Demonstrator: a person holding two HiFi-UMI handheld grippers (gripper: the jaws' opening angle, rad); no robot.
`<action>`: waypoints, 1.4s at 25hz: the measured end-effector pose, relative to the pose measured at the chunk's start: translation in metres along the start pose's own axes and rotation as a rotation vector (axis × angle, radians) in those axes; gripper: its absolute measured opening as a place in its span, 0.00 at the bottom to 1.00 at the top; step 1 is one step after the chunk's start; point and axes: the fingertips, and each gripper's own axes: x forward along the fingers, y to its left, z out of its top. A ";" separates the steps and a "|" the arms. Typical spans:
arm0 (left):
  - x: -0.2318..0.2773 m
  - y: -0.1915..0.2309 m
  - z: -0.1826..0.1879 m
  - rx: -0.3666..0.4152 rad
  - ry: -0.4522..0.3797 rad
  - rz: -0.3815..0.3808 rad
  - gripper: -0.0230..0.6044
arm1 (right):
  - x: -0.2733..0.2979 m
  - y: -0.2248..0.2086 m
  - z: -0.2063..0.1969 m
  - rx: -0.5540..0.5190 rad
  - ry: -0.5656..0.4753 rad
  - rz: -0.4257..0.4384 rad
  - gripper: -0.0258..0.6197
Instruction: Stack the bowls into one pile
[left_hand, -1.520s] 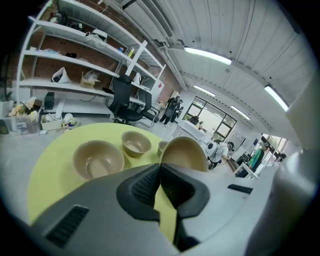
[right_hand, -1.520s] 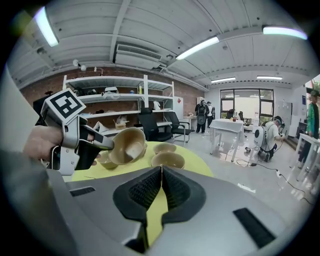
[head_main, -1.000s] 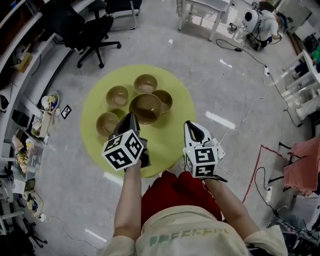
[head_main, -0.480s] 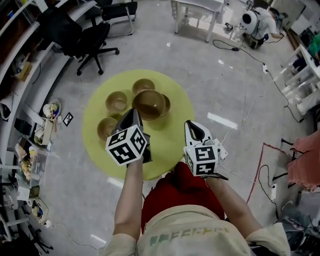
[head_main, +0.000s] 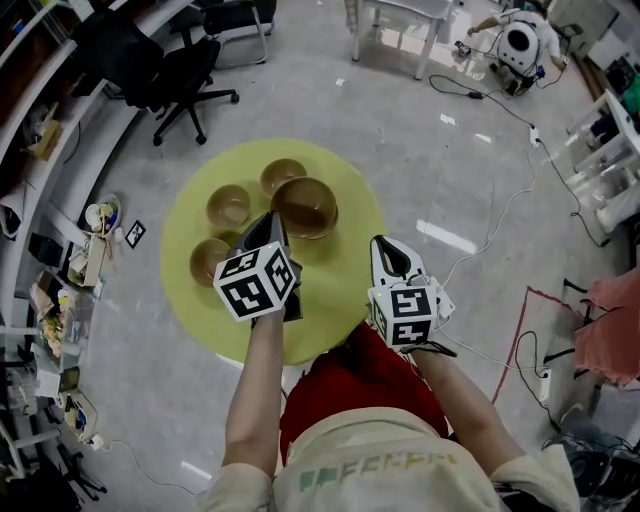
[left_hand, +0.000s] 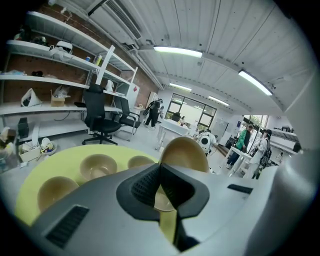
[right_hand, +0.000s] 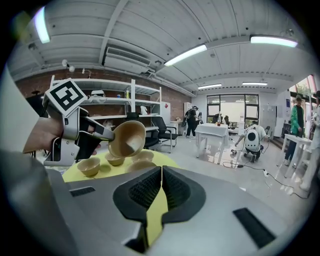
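Head view shows the left gripper (head_main: 268, 228) clenched on the rim of a bowl (head_main: 305, 207), held above the table's (head_main: 330, 300) 1 o'clock part, so I think it should be levelled and centred over a resting bowl (head_main: 284, 175) before lowering, while the right gripper (head_main: 390, 258) is closed on nothing.

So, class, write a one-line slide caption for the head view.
Left gripper holds a tan bowl above other bowls on a round yellow table; right gripper shut.

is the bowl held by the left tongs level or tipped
Tipped: the bowl, held by its rim in the left tongs, faces its mouth sideways, not up.
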 end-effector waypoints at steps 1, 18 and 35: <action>0.003 -0.002 -0.001 0.000 0.007 0.002 0.08 | 0.002 -0.003 -0.001 0.000 0.004 0.003 0.10; 0.050 0.001 -0.034 -0.014 0.143 0.032 0.08 | 0.047 -0.021 -0.009 0.001 0.062 0.059 0.10; 0.077 0.013 -0.064 -0.020 0.251 0.071 0.08 | 0.080 -0.018 -0.020 -0.004 0.104 0.125 0.10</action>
